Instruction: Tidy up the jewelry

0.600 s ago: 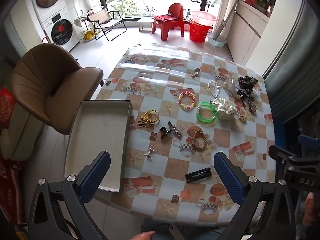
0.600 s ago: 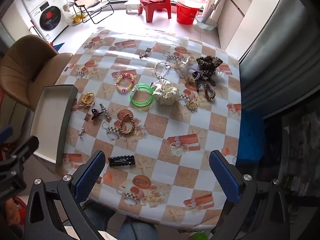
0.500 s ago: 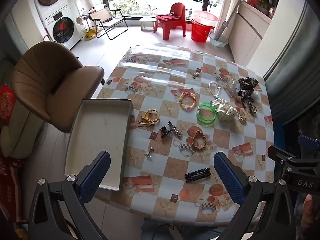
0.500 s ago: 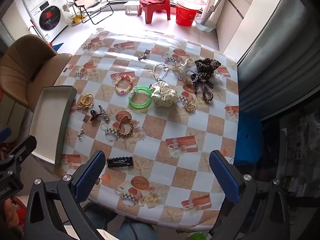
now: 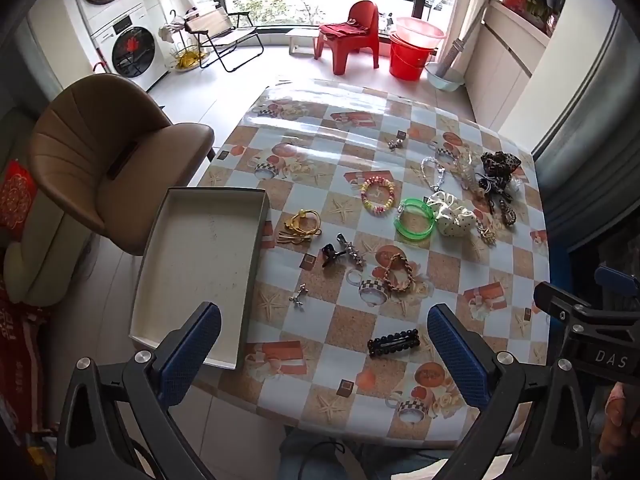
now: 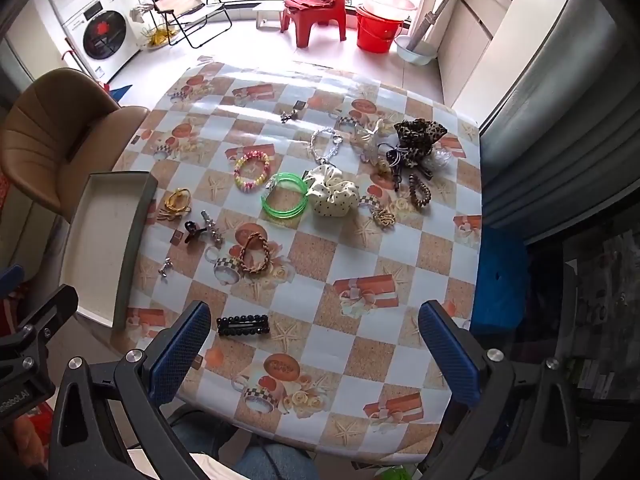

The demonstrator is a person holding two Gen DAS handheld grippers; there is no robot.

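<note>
Both tools hang high over the surface [image 5: 360, 128], angled steeply down, nothing in either. Left tool [image 5: 324, 354]: blue pads spread wide, empty gap. Right tool [image 6: 314, 350]: likewise spread wide, pinching nothing.

Surface carries a checked cloth printed with starfish and teacups. Open shallow box [image 5: 200, 272] sits at its left edge, overhanging slightly, interior bare white.

Jewelry is scattered loose on the cloth, none of it in the box:
- Gold hair tie with charms [image 5: 302, 224], just beside the box's right wall.
- Small black claw clip [image 5: 330, 254] and a studded silver clip [image 5: 352, 250], touching or nearly so.
- Small silver piece [image 5: 299, 295] nearer the front, alone.
- Black beaded hair clip [image 6: 243, 325], near the front edge, close to the right tool's left pad in that view.
- Brown braided bracelet [image 6: 256, 254], mid-surface.
- Pink-and-yellow beaded bracelet [image 6: 252, 170].
- Green bangles [image 6: 285, 200], touching a cream polka-dot scrunchie [image 6: 332, 196].
- Silver chain [image 6: 327, 144] behind the scrunchie.
- Leopard-print scrunchie [image 6: 420, 132] at the far right, in a tangle of dark hair ties; individual pieces there are hard to separate.

A brown chair [image 5: 112, 160] stands left of the surface.
</note>
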